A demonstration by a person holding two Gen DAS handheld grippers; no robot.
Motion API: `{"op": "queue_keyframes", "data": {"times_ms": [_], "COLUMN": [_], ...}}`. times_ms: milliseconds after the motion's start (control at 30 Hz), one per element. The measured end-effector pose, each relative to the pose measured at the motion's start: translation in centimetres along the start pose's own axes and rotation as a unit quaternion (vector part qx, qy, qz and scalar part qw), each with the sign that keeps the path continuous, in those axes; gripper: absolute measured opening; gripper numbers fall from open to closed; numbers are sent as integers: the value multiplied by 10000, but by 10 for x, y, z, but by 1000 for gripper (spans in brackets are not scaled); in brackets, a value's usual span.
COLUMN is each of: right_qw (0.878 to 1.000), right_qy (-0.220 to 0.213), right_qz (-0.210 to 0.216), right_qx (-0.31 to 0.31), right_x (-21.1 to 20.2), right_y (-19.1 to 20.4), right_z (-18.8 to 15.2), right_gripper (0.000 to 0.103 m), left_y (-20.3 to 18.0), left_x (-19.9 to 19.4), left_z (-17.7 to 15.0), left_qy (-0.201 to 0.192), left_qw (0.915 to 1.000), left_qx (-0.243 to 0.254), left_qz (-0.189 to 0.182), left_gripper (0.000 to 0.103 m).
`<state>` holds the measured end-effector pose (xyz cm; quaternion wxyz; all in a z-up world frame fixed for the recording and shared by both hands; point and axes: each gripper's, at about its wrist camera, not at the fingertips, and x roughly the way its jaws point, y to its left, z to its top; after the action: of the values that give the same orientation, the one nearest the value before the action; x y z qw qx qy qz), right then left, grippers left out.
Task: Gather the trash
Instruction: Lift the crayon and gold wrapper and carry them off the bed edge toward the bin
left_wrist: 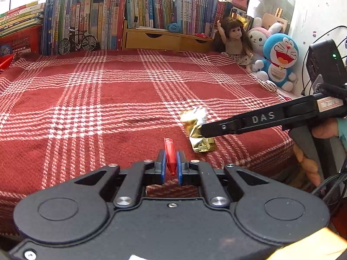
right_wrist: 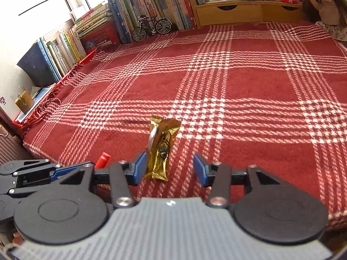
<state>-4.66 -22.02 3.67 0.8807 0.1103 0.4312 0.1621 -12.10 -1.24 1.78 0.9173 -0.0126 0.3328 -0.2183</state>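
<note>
While left jaws pinch red wrapper [left_wrist: 169, 158], right jaws open, gold wrapper [right_wrist: 160, 151] between

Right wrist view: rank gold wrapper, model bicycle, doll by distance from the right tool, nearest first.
From the right tool:
1. Gold wrapper: lying on the red plaid blanket between the open pads, against the left one.
2. Model bicycle: far edge of the blanket, left of centre, in front of the books.
3. Doll: far right corner, roughly as far; too close to call.
</note>
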Motion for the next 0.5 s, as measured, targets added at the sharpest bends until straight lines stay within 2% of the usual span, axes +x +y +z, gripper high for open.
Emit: {"op": "queue_keyframes", "data": {"times_ms": [167, 300, 367, 433, 500], "right_qw": [9999, 9996, 9990, 9980, 9969], "right_qy": [71, 144, 125, 113, 98], "right_qz": [84, -16, -103, -187, -216], "right_qx": [-11, -233, -413, -592, -749], "right_x": [22, 35, 36, 36, 33], "right_y": [5, 17, 23, 29, 32], "right_z": [11, 12, 10, 8, 6], "right_gripper": [64, 63, 56, 40, 38], "left_y": [7, 12, 13, 14, 14], "left_x": [6, 8, 9, 10, 10], "left_z": [6, 8, 8, 8, 7], "left_qy": [-48, -61, -59, -53, -48], "left_qw": [9999, 9998, 9998, 9998, 9998], "left_qx": [-61, -109, -120, -133, -143], "left_qz": [91, 126, 131, 129, 126], "left_gripper": [10, 10, 10, 10, 10]}}
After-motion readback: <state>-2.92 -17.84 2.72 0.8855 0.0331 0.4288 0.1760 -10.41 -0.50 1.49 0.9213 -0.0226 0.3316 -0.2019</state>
